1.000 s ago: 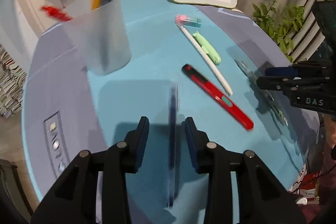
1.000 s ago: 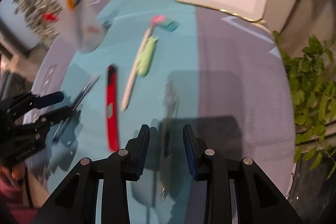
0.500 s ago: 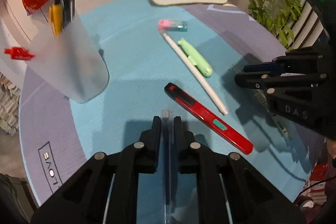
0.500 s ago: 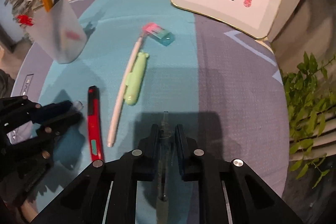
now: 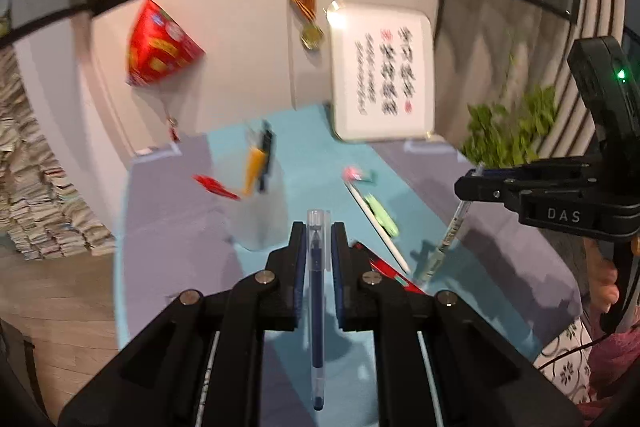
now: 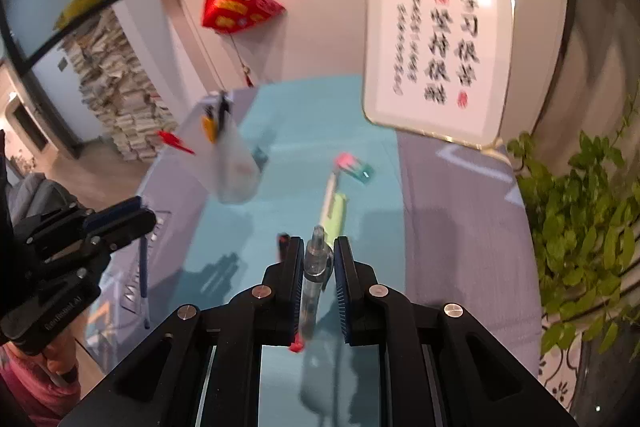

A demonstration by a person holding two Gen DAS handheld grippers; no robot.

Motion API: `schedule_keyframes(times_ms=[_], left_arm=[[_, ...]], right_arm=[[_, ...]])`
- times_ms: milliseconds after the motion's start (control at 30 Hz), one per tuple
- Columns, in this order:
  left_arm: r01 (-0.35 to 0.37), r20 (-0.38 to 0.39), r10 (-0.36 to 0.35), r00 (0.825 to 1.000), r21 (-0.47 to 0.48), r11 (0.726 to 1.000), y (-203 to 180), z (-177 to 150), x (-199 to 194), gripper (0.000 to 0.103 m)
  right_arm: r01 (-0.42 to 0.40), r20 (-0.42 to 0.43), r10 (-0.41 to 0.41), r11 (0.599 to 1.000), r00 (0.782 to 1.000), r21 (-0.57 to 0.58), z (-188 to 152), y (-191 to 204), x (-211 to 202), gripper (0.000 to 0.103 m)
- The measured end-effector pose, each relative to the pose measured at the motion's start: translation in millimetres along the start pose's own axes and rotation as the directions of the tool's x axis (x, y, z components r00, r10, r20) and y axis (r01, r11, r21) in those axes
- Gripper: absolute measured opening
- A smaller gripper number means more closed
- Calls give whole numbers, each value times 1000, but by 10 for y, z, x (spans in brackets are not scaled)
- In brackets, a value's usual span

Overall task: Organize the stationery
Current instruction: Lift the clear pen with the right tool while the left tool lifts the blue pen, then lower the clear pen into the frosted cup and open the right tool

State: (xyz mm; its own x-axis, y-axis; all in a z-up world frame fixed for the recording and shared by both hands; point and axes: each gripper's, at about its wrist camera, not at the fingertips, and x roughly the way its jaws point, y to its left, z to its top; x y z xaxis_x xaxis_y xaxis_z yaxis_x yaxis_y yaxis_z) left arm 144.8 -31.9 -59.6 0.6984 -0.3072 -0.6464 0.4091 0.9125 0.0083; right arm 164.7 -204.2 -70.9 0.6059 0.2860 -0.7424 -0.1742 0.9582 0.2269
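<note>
My left gripper (image 5: pixel 318 233) is shut on a blue pen (image 5: pixel 317 307) and holds it above the table. My right gripper (image 6: pixel 318 247) is shut on a clear pen (image 6: pixel 311 287) with a red tip, also lifted. Each gripper shows in the other's view, the right one (image 5: pixel 476 183) with its pen hanging down, the left one (image 6: pixel 138 215) likewise. A frosted pen cup (image 5: pixel 256 211) (image 6: pixel 234 171) holding several pens stands ahead on the turquoise mat (image 5: pixel 304 147). A white pen (image 5: pixel 376 223), a green highlighter (image 5: pixel 382 213), a red pen (image 5: pixel 384 269) and a pink-teal eraser (image 5: pixel 358 174) lie on the mat.
A framed calligraphy board (image 5: pixel 384 79) leans at the back of the round table. A green plant (image 6: pixel 584 211) stands at the right. A red ornament (image 5: pixel 160 47) hangs on the wall. Stacks of paper (image 5: pixel 36 187) sit on the floor at the left.
Both grippers have risen from the table with their pens and tilted up toward the wall. A second ago both were open around the pens, then they shut.
</note>
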Motion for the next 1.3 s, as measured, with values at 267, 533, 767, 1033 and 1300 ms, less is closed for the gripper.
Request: schedule_keyframes(times_ms=[267, 533, 767, 1033, 1300], left_arm=[[-56, 28, 58, 998, -67, 996, 259, -100, -195, 10], [-75, 41, 81, 996, -148, 986, 544, -169, -336, 10], [-71, 63, 83, 995, -182, 981, 707, -157, -400, 10], [-69, 60, 81, 995, -183, 981, 746, -136, -348, 10], [-62, 50, 73, 996, -186, 980, 726, -95, -290, 10]], right_arm=[[-55, 126, 62, 997, 990, -55, 587, 443, -219, 16], [-20, 185, 41, 993, 982, -112, 1147, 961, 26, 16], [9, 124, 6, 992, 992, -124, 1126, 1122, 519, 16], [16, 46, -11, 994, 999, -110, 975, 1057, 877, 16], [-6, -8, 5, 994, 1000, -106, 844, 1004, 1026, 16]])
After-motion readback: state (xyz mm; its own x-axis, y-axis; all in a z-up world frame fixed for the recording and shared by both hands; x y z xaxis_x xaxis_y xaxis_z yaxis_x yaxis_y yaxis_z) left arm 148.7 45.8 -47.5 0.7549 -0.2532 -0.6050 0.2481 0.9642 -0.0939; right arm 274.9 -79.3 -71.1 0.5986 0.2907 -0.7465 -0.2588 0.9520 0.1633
